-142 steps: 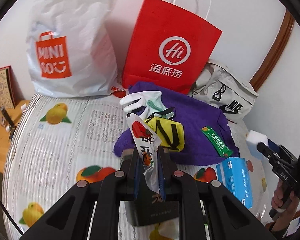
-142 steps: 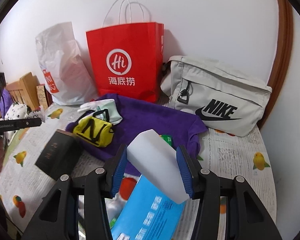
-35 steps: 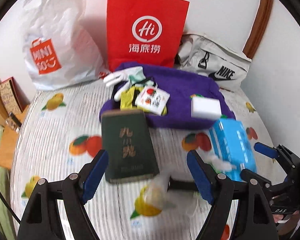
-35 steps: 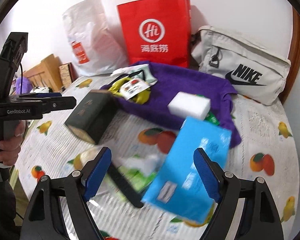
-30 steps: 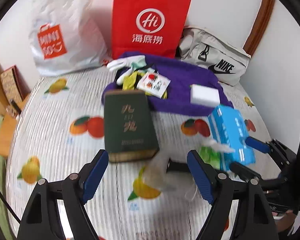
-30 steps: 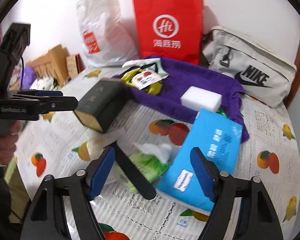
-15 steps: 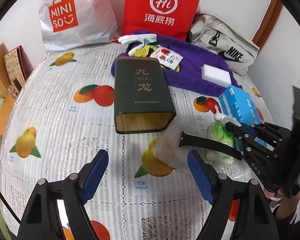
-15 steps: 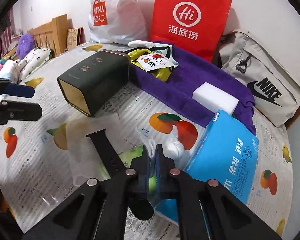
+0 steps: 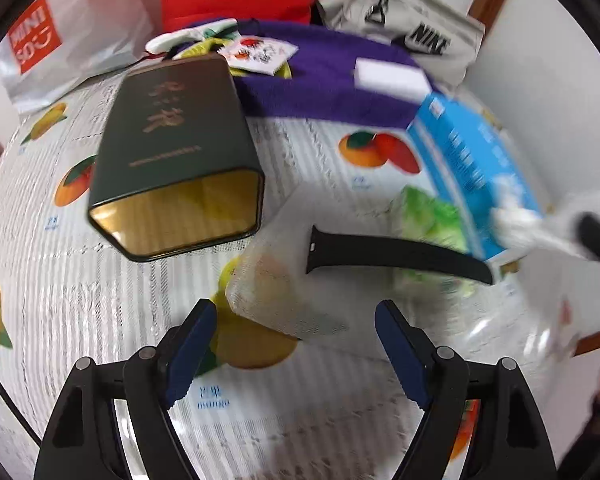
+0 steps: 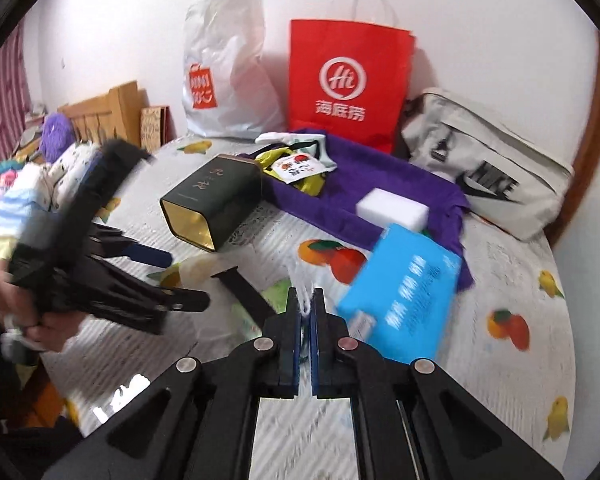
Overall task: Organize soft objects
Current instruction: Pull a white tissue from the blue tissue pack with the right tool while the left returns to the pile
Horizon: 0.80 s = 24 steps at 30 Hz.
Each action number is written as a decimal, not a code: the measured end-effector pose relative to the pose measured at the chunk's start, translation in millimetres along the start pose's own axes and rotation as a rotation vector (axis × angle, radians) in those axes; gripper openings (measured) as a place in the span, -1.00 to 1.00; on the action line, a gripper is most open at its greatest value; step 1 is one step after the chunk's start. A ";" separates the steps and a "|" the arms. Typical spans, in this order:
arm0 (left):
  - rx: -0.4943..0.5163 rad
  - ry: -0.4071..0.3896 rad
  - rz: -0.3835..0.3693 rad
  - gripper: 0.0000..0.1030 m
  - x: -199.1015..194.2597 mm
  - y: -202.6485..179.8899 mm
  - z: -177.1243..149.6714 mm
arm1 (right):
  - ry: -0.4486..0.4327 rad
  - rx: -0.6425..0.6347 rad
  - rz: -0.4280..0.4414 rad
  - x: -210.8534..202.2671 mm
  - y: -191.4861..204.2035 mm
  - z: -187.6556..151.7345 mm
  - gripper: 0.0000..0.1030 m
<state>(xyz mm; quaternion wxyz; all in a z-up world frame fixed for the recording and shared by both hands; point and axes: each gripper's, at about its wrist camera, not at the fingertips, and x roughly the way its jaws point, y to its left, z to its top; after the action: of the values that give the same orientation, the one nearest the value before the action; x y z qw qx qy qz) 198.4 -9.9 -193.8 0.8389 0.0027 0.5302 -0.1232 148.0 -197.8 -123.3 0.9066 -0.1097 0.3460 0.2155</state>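
Fruit-print surface (image 10: 512, 280) strewn with bags and boxes; right tool (image 10: 305, 300) pressed together on a white tissue (image 10: 303, 280) at the 9 o'clock corner of the blue pack (image 10: 404, 292); left tool (image 9: 296, 344) spread wide over a black strap (image 9: 396, 255) at 12 o'clock.

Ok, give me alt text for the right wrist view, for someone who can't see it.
The right gripper is shut on a wisp of white tissue above a fruit-print tablecloth. Ahead lie a blue tissue pack, dark green tin and purple cloth.
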 end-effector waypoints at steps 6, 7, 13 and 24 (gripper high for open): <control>0.092 -0.017 0.043 0.77 10.9 -18.1 3.8 | -0.005 0.096 -0.011 -30.4 -13.9 -22.5 -0.93; 0.115 -0.020 0.066 0.83 13.7 -22.6 3.3 | -0.005 0.112 -0.006 -31.9 -16.1 -25.5 -0.93; 0.109 -0.005 0.074 0.93 19.3 -28.1 7.0 | 0.038 0.155 -0.016 -30.7 -24.8 -44.8 -0.93; 0.191 -0.068 0.046 -0.20 10.5 -47.1 0.3 | 0.071 0.176 0.022 -23.1 -20.4 -60.2 -0.93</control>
<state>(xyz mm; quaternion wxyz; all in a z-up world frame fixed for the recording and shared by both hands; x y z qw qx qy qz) 193.1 -57.7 -197.0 0.8549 0.0908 0.4871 -0.1538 107.2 -244.0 -151.0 0.8973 -0.0336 0.3968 0.1904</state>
